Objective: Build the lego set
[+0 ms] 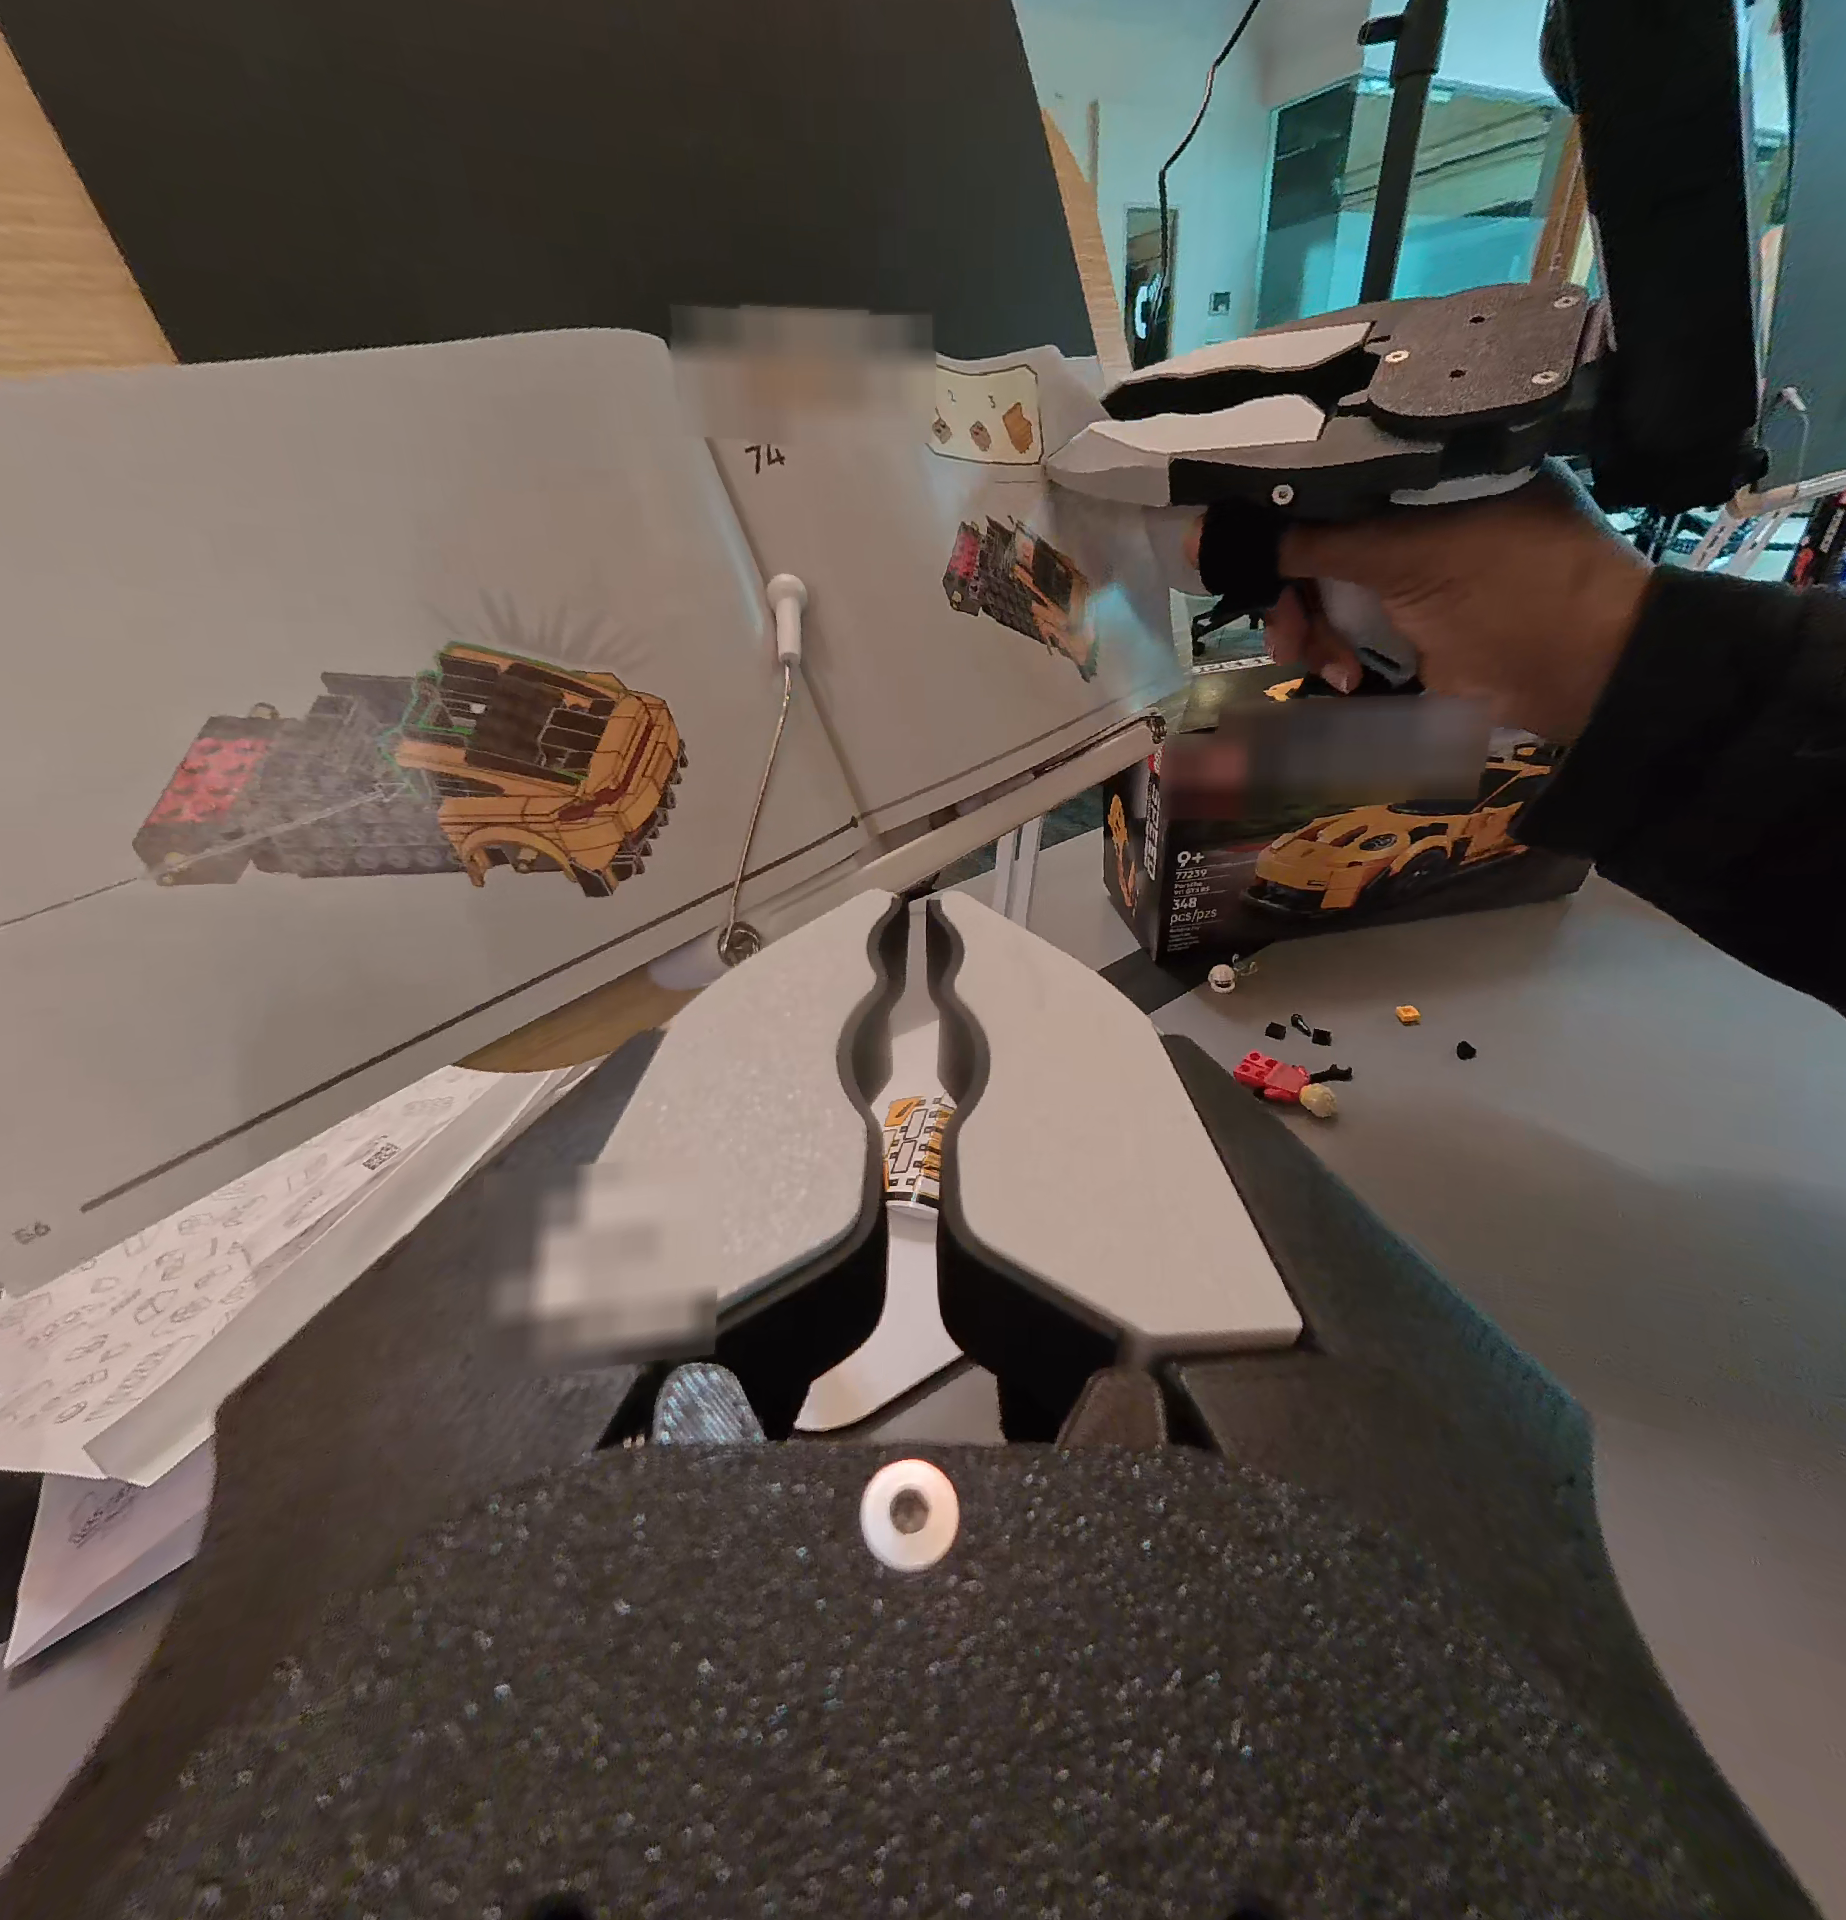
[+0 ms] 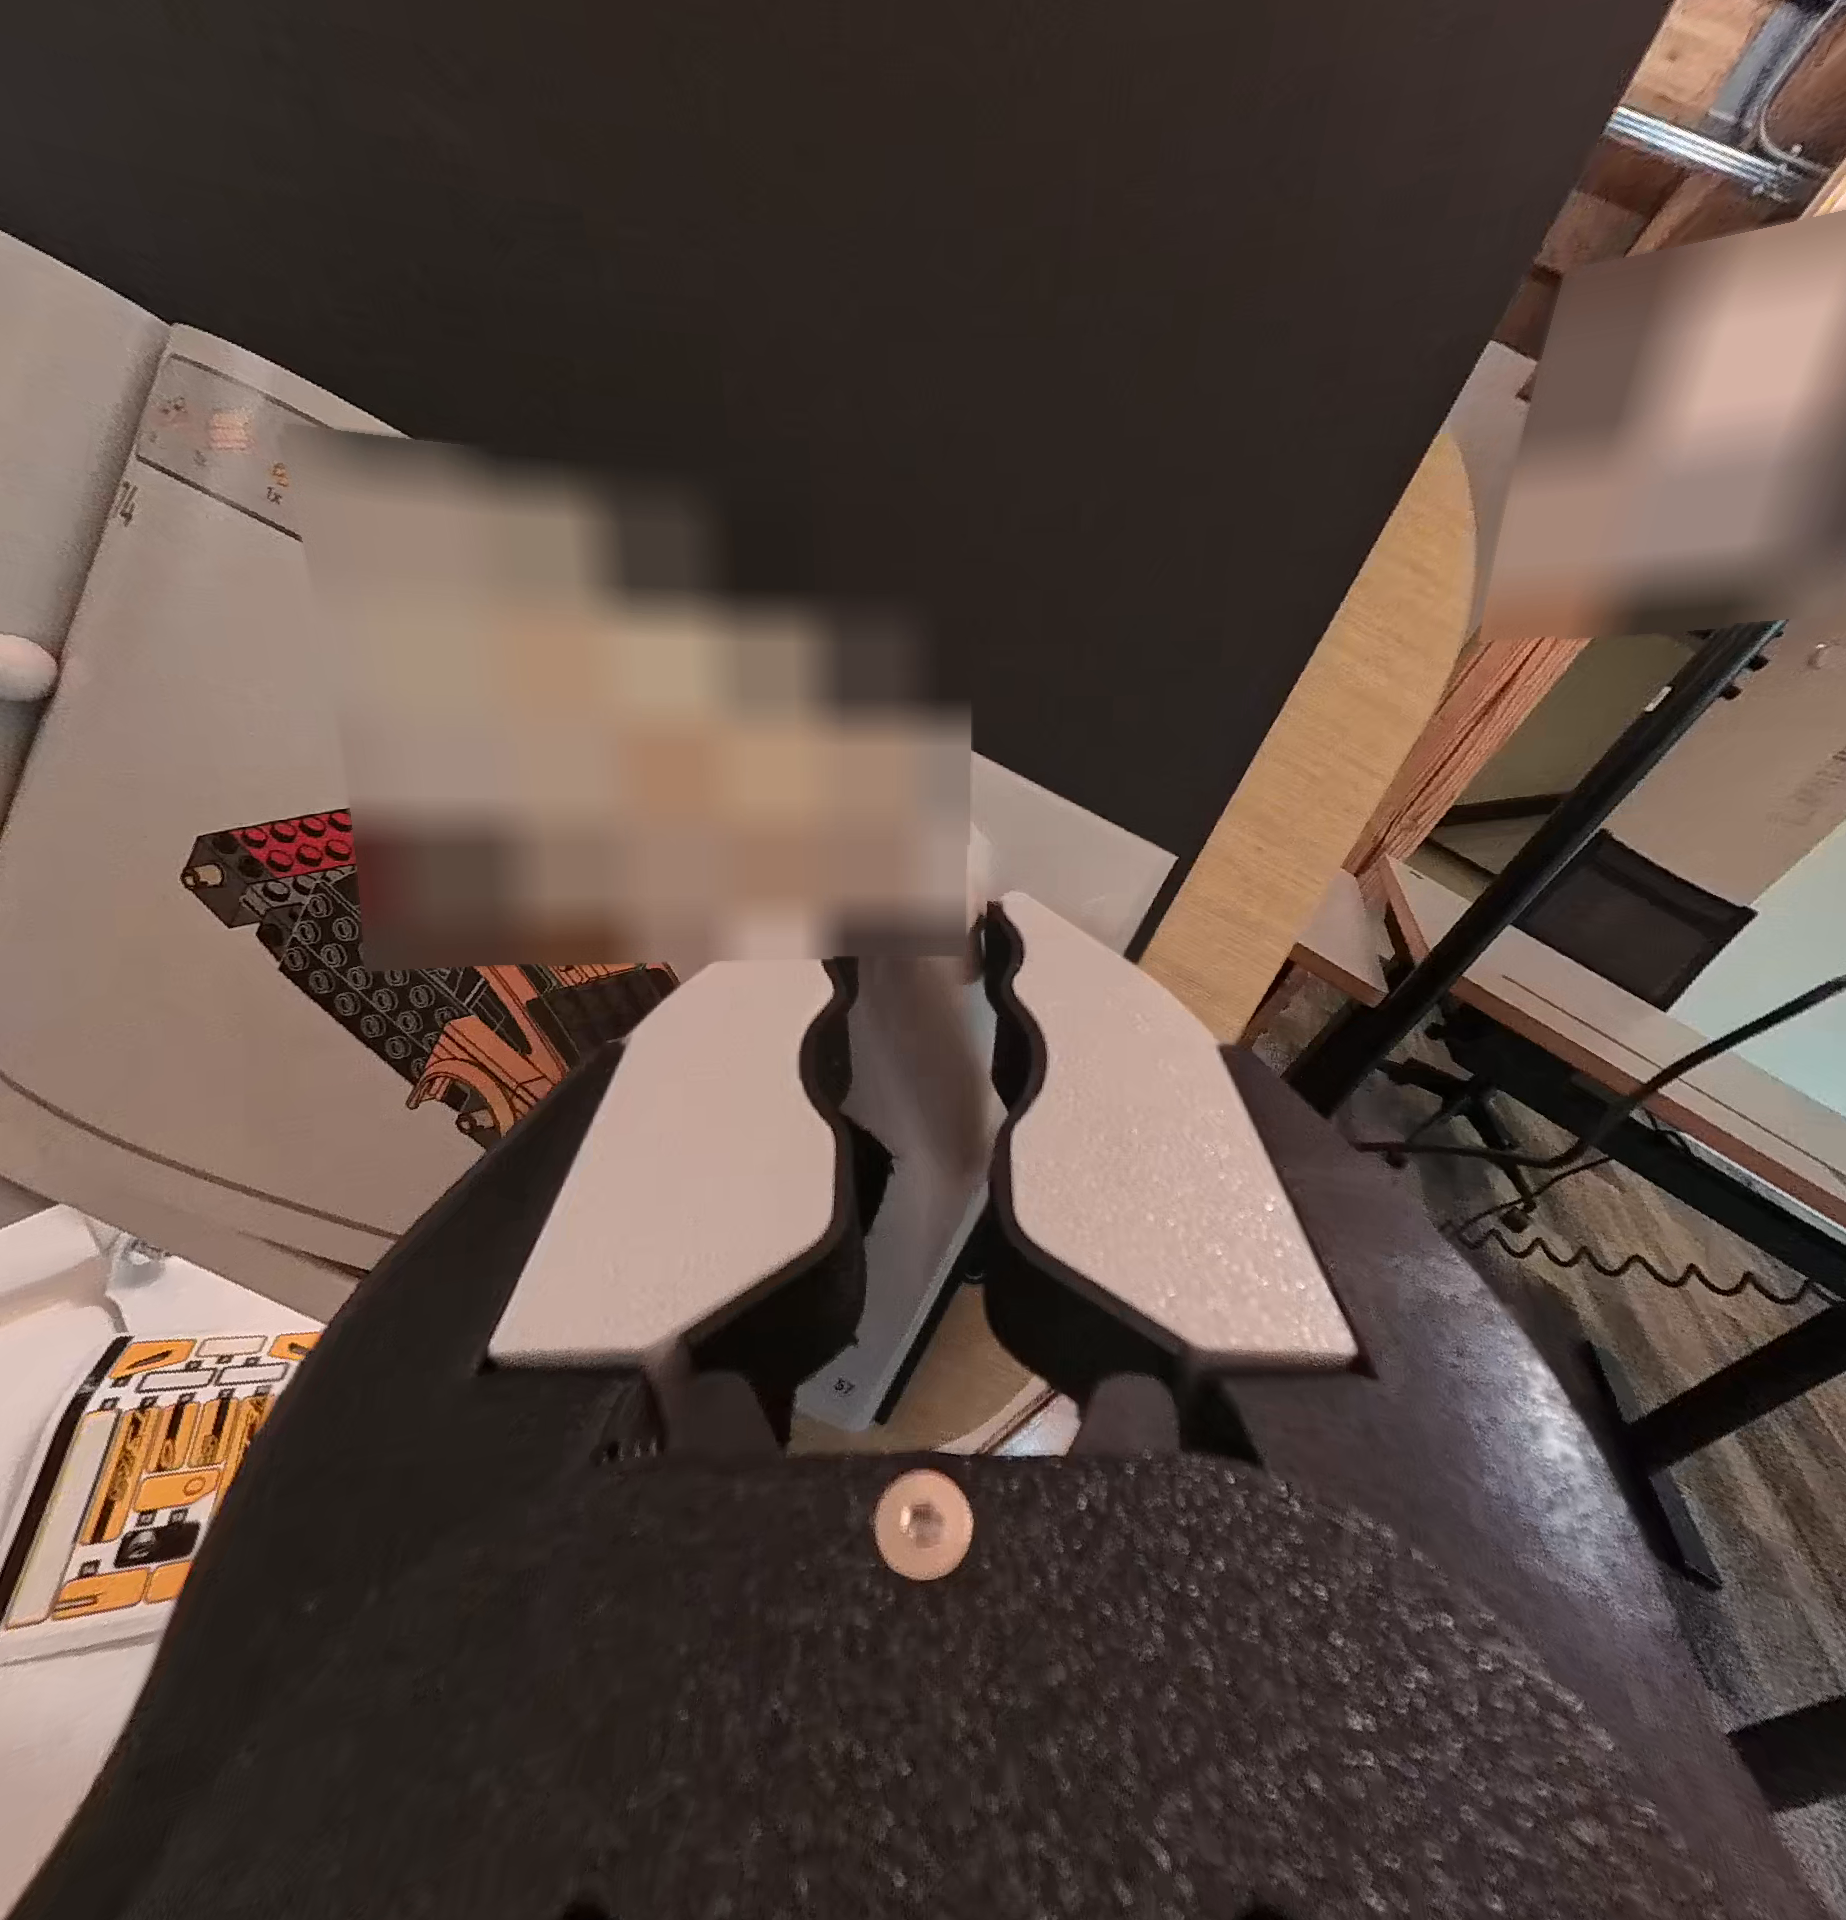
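The instruction booklet [image 1: 379, 582] stands open on a tilted stand and shows an orange car build. My right gripper [image 1: 1080, 457], held by a hand, is shut on the outer edge of the booklet's right page [image 1: 1012, 582]. In the right wrist view that page [image 2: 919, 1101] runs blurred between the fingers of the gripper [image 2: 919, 935]. My left gripper [image 1: 914, 914] is shut and low in front of the stand. An orange sticker sheet [image 1: 914, 1138] shows through the gap between its fingers, and I cannot tell whether it is held. The sheet also lies at lower left in the right wrist view [image 2: 150, 1455].
The black set box [image 1: 1314, 831] stands on the grey table [image 1: 1521, 1247] at right. Before it lie a red minifigure [image 1: 1283, 1081], a white helmet [image 1: 1222, 977], a small orange piece [image 1: 1407, 1013] and several black bits. Printed paper bags [image 1: 171, 1330] lie at left. A wire page holder [image 1: 784, 623] crosses the booklet. My hands' fingertips stand some 25 cm from each other. The red minifigure [image 1: 1283, 1081] is about 25 cm from both grippers' fingertips.
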`<state>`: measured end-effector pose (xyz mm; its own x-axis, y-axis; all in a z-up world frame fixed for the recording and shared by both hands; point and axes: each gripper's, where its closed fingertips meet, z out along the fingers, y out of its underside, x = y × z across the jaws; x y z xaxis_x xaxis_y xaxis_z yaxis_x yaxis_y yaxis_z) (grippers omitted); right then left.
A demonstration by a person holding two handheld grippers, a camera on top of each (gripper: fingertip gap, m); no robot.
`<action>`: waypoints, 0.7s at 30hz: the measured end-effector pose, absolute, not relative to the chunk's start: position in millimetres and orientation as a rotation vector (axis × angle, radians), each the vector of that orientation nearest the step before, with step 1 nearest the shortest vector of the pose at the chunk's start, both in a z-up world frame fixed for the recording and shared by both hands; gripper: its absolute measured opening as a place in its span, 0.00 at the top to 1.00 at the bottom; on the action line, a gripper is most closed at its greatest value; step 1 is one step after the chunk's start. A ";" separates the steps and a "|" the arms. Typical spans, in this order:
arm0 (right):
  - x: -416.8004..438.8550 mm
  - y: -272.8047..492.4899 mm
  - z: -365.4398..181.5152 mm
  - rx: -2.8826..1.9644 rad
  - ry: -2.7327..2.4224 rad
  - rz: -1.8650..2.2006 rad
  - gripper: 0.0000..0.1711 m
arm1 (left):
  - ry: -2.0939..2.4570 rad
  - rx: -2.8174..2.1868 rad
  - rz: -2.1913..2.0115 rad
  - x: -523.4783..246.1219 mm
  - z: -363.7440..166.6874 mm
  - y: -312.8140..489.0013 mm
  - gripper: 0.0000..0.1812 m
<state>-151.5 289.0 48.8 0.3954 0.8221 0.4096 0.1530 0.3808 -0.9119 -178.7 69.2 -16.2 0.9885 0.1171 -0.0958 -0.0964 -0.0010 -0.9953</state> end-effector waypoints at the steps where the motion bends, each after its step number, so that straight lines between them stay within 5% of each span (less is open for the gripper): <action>1: -150.9 287.7 48.4 -1.114 -1.106 0.559 0.88 | -0.015 -1.562 0.167 -178.4 -16.0 68.9 0.99; 13: -111.5 211.9 61.9 -0.744 -1.093 0.384 0.96 | 0.021 -1.557 0.061 -161.3 0.3 71.9 0.90; 21: -121.2 116.4 38.2 -0.500 -1.236 0.274 0.96 | -0.064 -1.502 -0.553 -138.2 44.4 102.1 0.84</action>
<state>-121.2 116.4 38.2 0.3146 0.4613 0.8296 0.0672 0.8609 -0.5042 -138.2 102.1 44.4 0.8756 -0.3063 0.3734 0.3833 -0.0297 -0.9232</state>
